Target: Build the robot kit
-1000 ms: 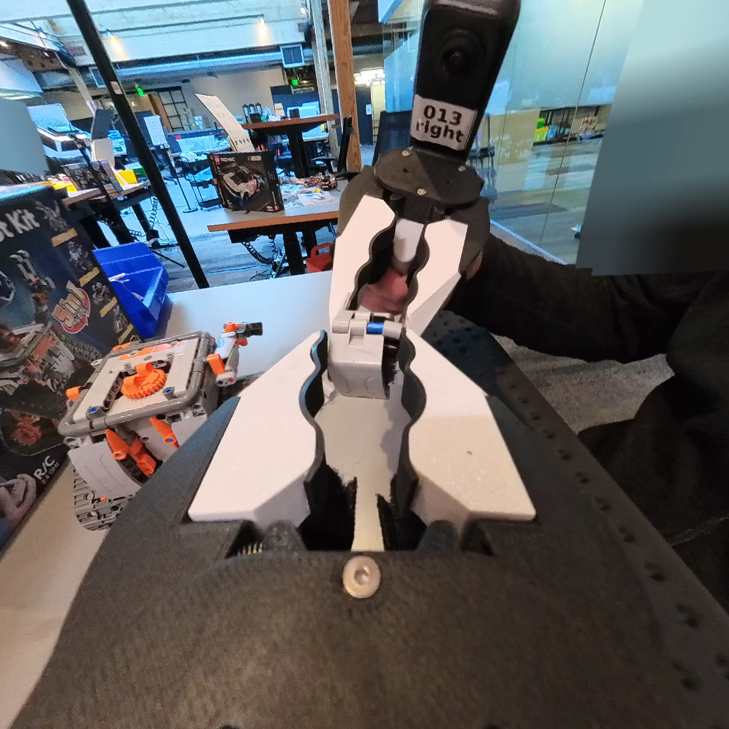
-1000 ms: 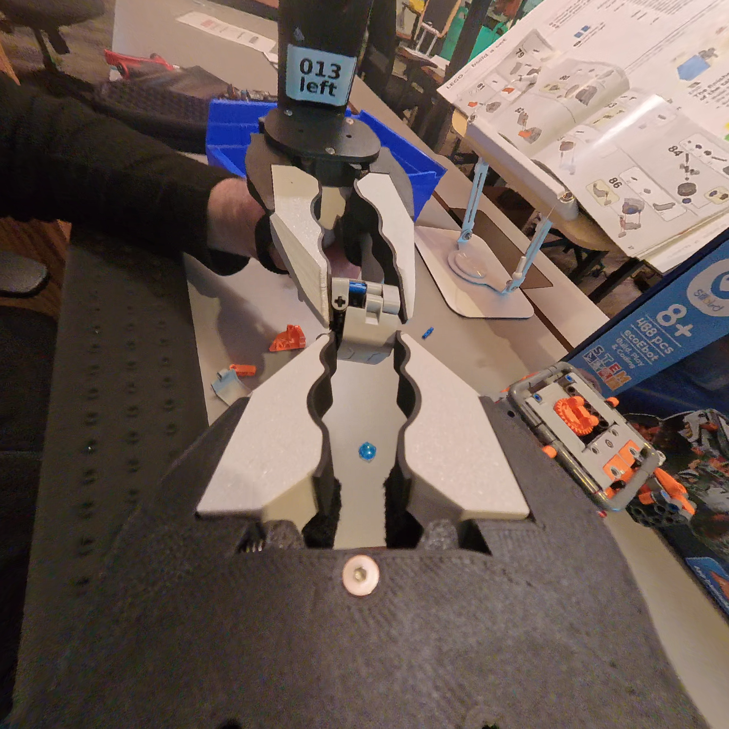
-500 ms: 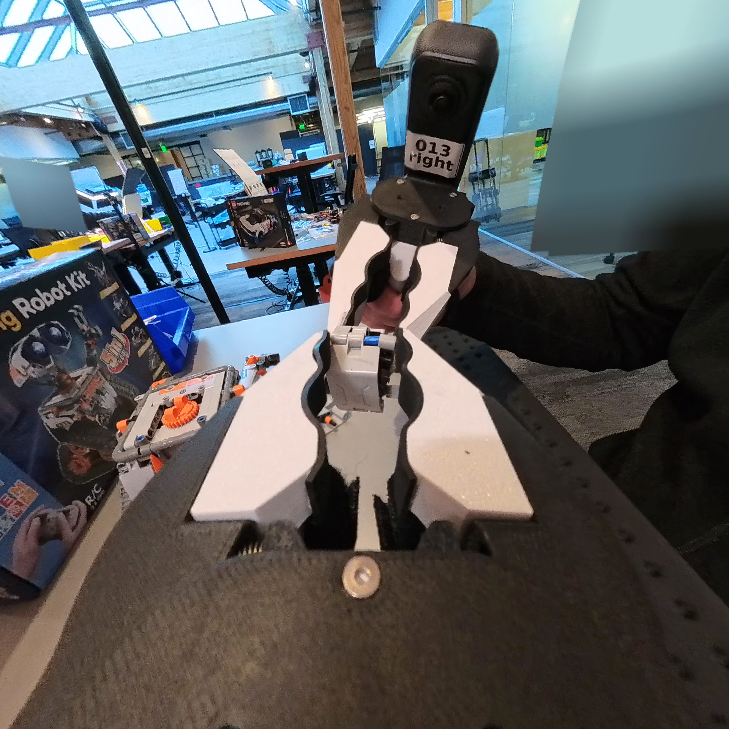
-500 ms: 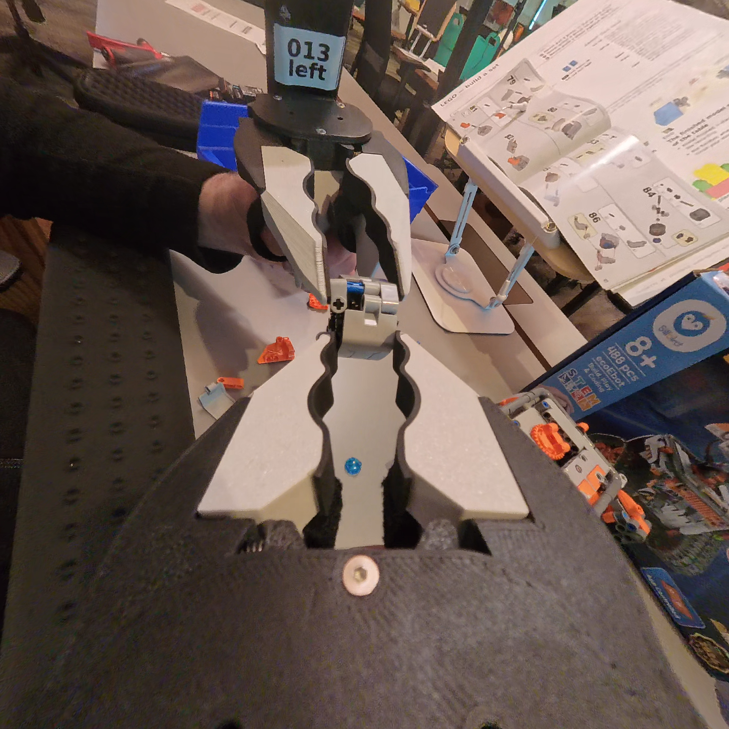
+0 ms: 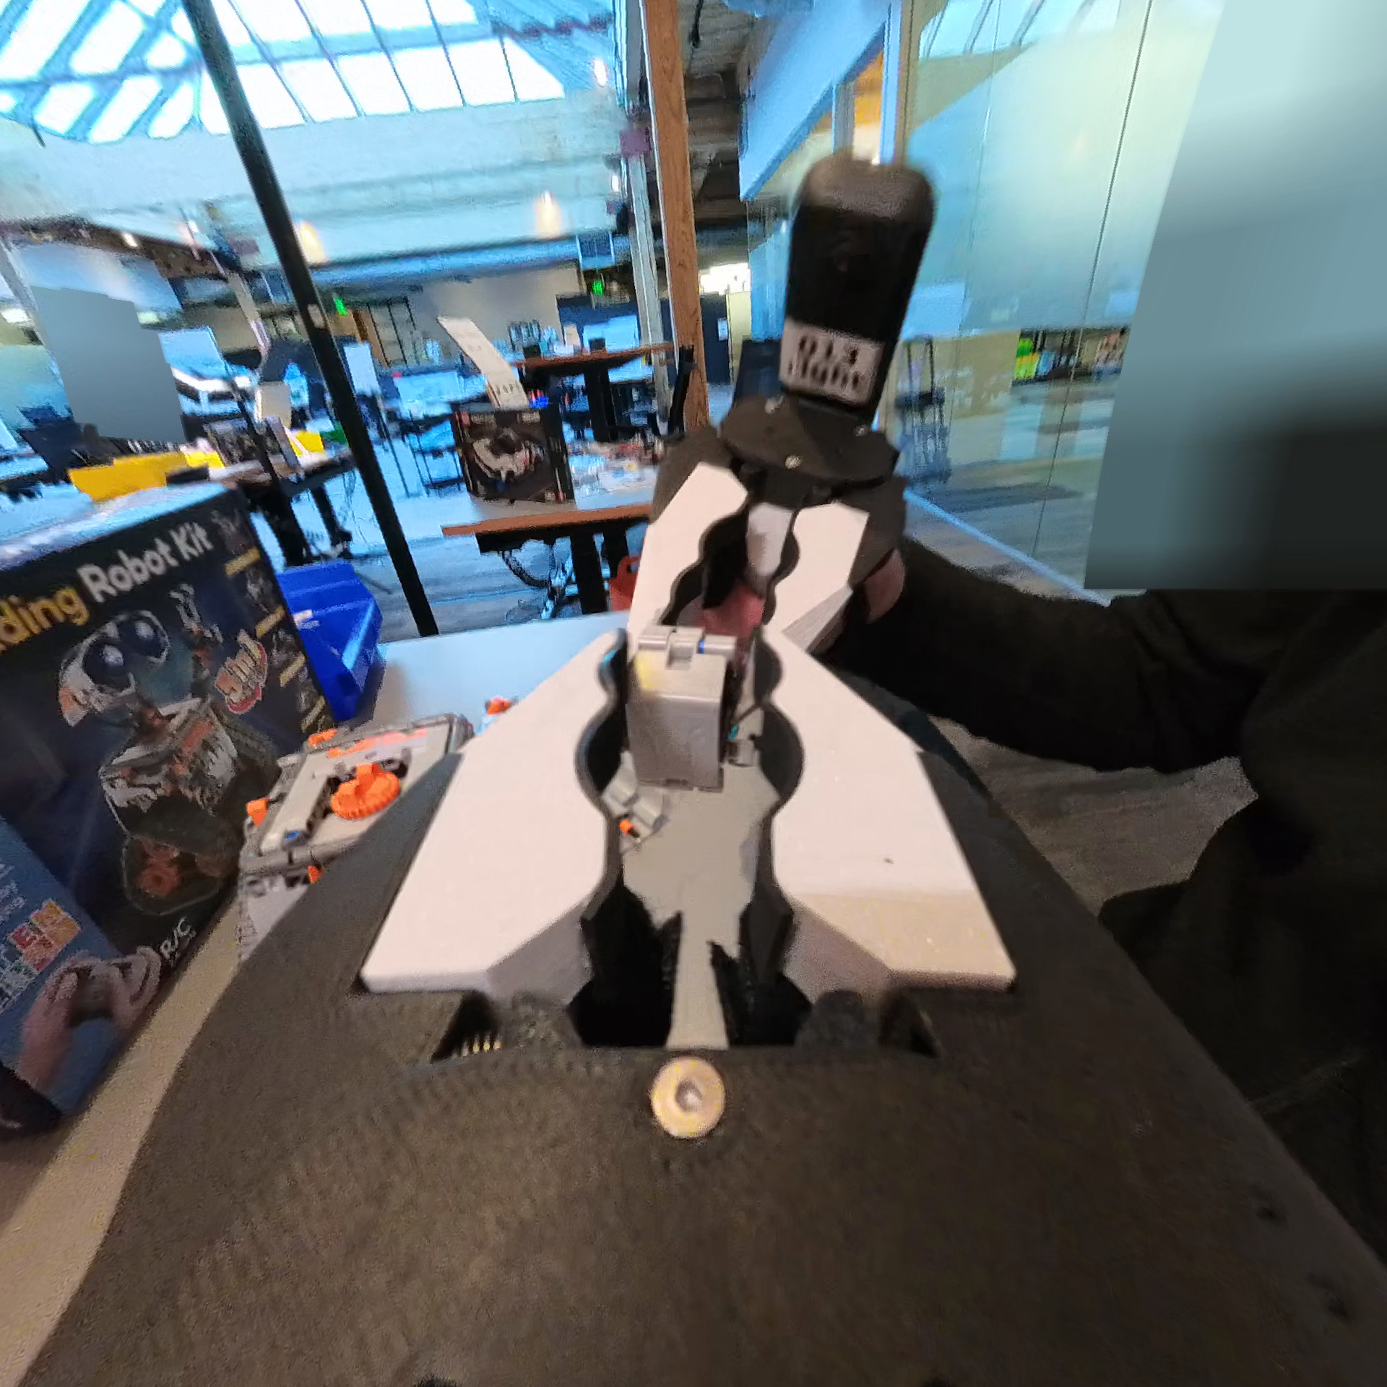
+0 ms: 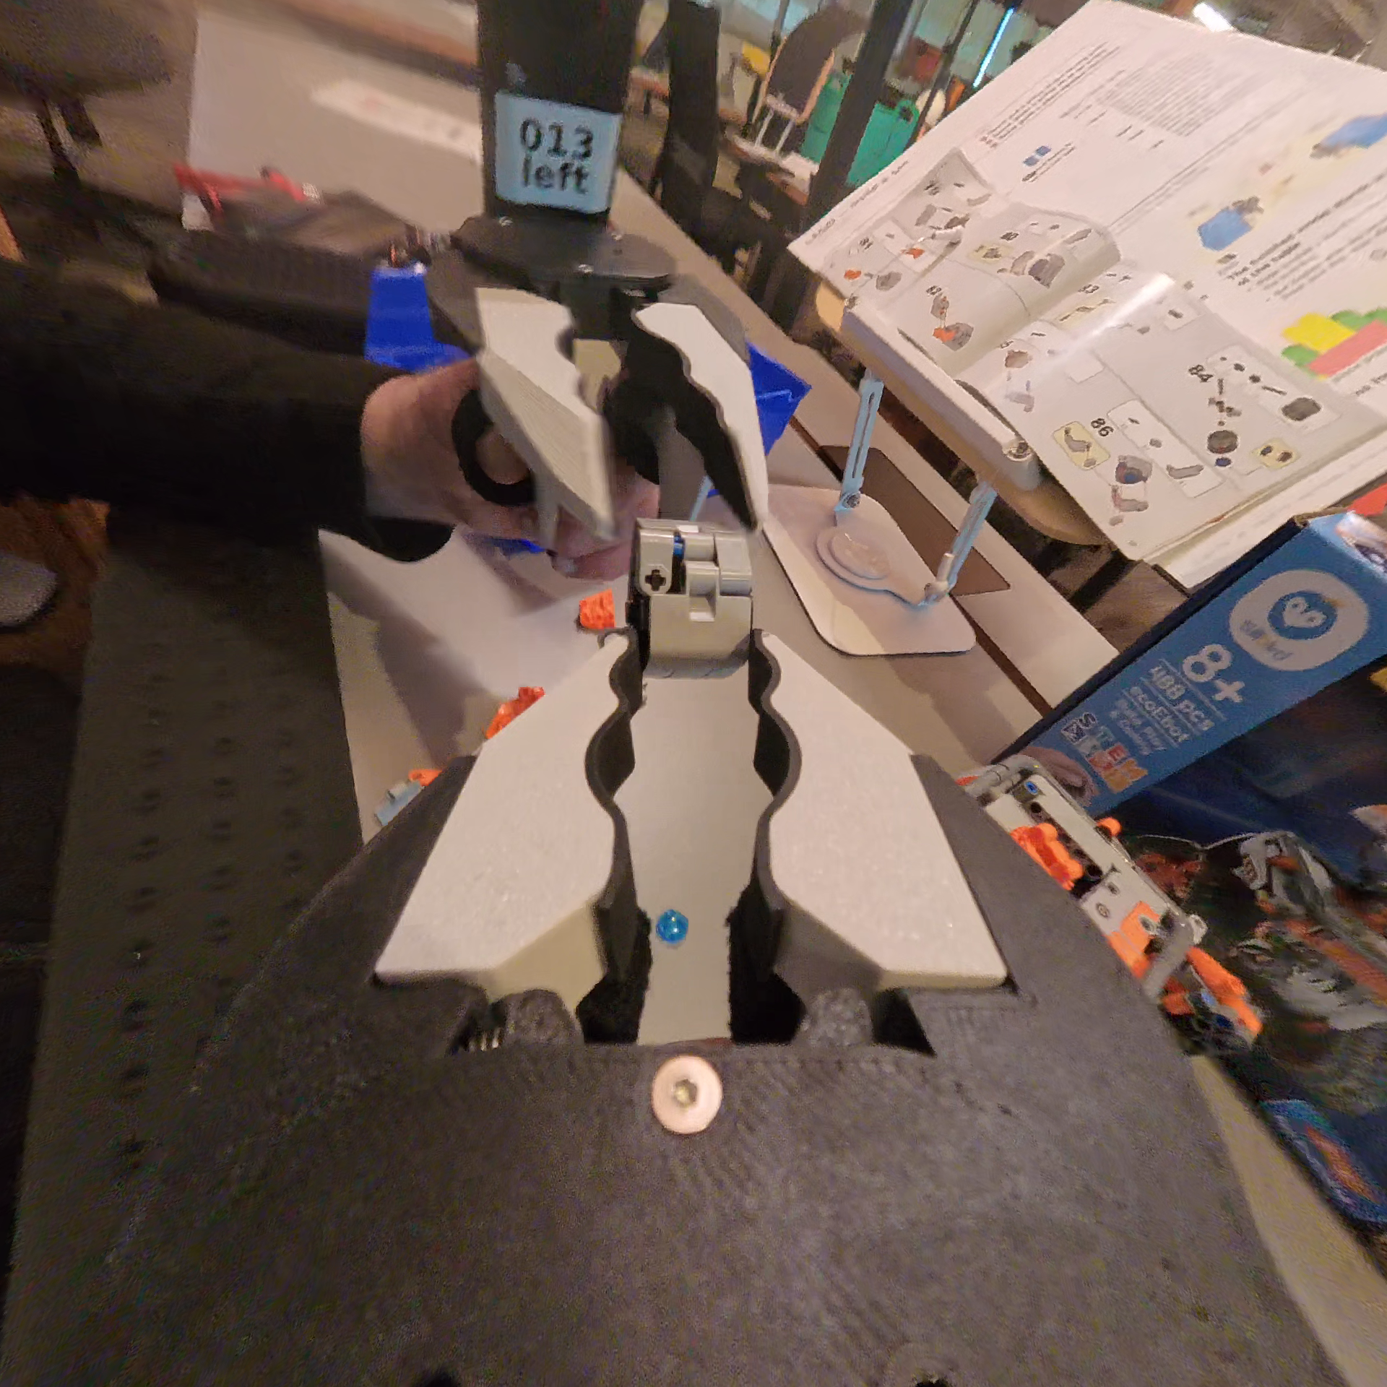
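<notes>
- While your right hand-held gripper (image 6: 694, 653) clenches the grey brick block (image 6: 694, 593), your left hand-held gripper (image 6: 679, 522) sits released at its far end.
- You cannot see inside the blue bin (image 5: 330, 638) on the bench (image 6: 450, 645).

Motion blur smears the label on the far gripper's black handle (image 5: 829, 360) at 12 o'clock, left wrist view. Pale mosaic patches cover the upper right and a spot at 10 o'clock. Dark box (image 5: 142, 720) at 9 o'clock cut by left edge. Grey block (image 5: 675, 720) hides part of its lower end btwn white fingers (image 5: 518, 840). Right wrist view: open instruction booklet (image 6: 1126, 248) cut at 2 o'clock; orange-grey model (image 6: 1103, 893) blurred, partly behind gripper body at 4 o'clock.
</notes>
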